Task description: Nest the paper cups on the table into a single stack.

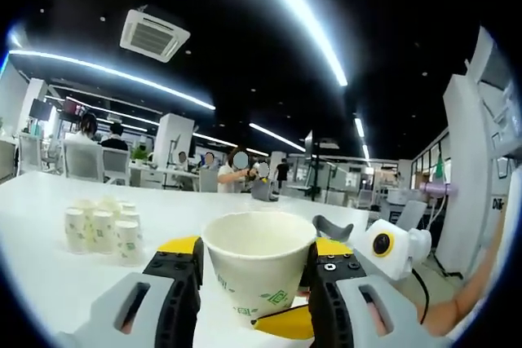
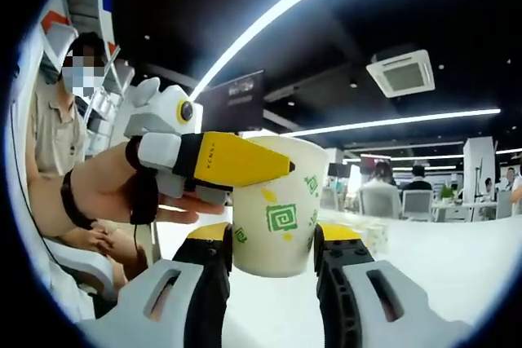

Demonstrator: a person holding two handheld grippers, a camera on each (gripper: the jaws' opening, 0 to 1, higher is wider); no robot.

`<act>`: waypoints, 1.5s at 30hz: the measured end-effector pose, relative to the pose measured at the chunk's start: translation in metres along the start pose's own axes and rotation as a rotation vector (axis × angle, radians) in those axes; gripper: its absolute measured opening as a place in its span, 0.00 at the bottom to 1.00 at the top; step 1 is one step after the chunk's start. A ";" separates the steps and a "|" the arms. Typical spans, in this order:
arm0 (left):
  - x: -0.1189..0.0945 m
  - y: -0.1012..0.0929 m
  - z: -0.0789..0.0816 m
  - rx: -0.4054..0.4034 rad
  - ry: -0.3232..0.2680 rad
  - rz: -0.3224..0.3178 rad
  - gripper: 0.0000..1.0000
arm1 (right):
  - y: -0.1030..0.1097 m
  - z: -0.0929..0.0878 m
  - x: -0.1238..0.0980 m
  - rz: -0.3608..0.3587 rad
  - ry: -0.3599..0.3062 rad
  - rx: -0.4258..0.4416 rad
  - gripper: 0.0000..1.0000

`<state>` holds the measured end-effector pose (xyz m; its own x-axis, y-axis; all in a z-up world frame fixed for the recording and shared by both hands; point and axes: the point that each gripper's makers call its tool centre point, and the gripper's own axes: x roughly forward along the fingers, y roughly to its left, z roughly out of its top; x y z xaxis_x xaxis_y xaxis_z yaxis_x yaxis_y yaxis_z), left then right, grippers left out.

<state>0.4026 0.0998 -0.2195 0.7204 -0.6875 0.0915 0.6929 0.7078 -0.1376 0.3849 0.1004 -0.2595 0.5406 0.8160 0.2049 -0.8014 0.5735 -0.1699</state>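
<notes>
A white paper cup (image 1: pixel 257 270) with green prints stands upright between the jaws of my left gripper (image 1: pixel 254 254), which is shut on it; its open mouth faces up. In the right gripper view the same cup (image 2: pixel 273 209) sits between the jaws of my right gripper (image 2: pixel 273 238), shut on its lower half. The left gripper (image 2: pixel 241 162) comes in from the left with a yellow jaw lying across the cup near the rim. The right gripper (image 1: pixel 281 323) shows low behind the cup. Several more paper cups (image 1: pixel 102 230) stand grouped on the white table (image 1: pixel 49 201) at the left.
A person's hand (image 2: pixel 98 189) holds the left gripper, with the person seated close at the left. The white tabletop (image 2: pixel 457 266) stretches away to the right. Chairs, desks and people (image 1: pixel 236 170) fill the office behind the table.
</notes>
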 end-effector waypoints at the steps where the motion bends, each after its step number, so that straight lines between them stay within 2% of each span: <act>1: 0.000 0.000 0.000 0.004 0.000 -0.002 0.55 | 0.001 0.000 0.000 0.006 -0.002 0.003 0.42; 6: 0.001 -0.001 -0.001 0.042 0.003 -0.004 0.55 | 0.004 -0.003 0.000 0.018 0.007 0.002 0.42; 19: 0.000 0.002 -0.004 0.043 0.001 -0.001 0.51 | 0.003 -0.008 0.000 0.013 0.024 -0.010 0.43; 23: -0.002 0.005 -0.002 0.040 -0.012 0.009 0.50 | 0.001 -0.014 0.000 0.004 0.056 -0.013 0.55; 39: 0.000 0.024 -0.001 0.033 -0.022 0.046 0.49 | -0.010 -0.019 -0.015 -0.027 0.069 -0.009 0.58; 45: -0.003 0.039 0.000 0.025 -0.031 0.075 0.49 | -0.025 -0.020 -0.029 -0.068 0.072 -0.008 0.58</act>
<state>0.4278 0.1294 -0.2251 0.7708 -0.6271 0.1123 0.6370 0.7613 -0.1209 0.3943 0.0643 -0.2803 0.6113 0.7778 0.1464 -0.7600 0.6285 -0.1658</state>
